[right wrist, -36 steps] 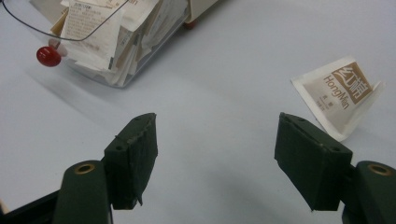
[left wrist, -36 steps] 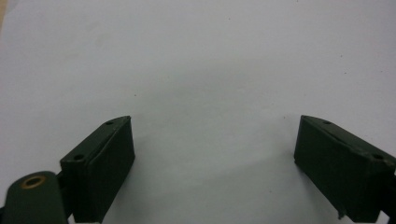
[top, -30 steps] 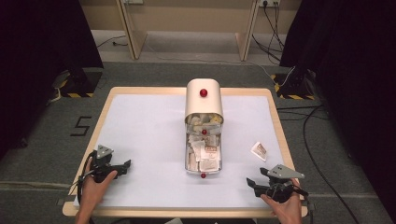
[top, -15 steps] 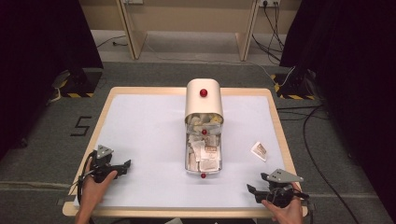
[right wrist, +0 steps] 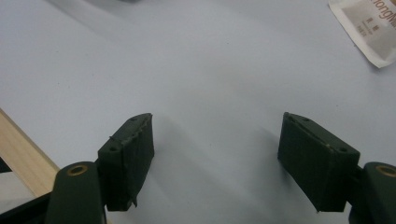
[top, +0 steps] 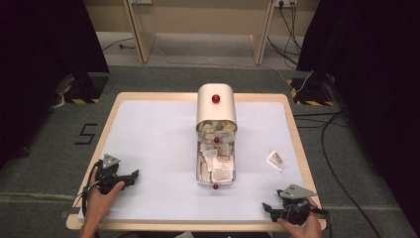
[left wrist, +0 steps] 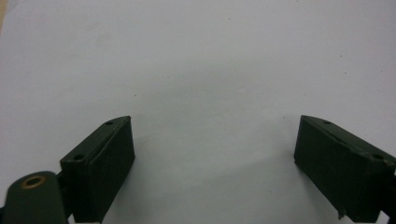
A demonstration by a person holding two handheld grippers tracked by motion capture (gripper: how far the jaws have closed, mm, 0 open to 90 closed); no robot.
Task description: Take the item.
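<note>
A beige metal box [top: 216, 106] with a red knob stands at the middle of the white table [top: 148, 139]. Its drawer [top: 198, 171] is pulled out toward me and holds several paper sachets. One loose sachet [top: 275, 160] [right wrist: 369, 28] lies on the table to the right of the drawer. My left gripper [top: 132, 176] [left wrist: 215, 135] rests near the front left, open, with bare table between its jaws. At the front right edge my right gripper [top: 268, 208] [right wrist: 217, 135] is open too, nothing between its jaws, the loose sachet lying beyond it.
The wooden table edge [right wrist: 18, 149] runs close by the right gripper. Cables [top: 327, 144] trail over the grey floor to the right of the table. Wooden legs [top: 141, 29] stand behind it.
My right gripper has drawn back a little toward the table's front edge. The left gripper, the drawer and the loose sachet have stayed put.
</note>
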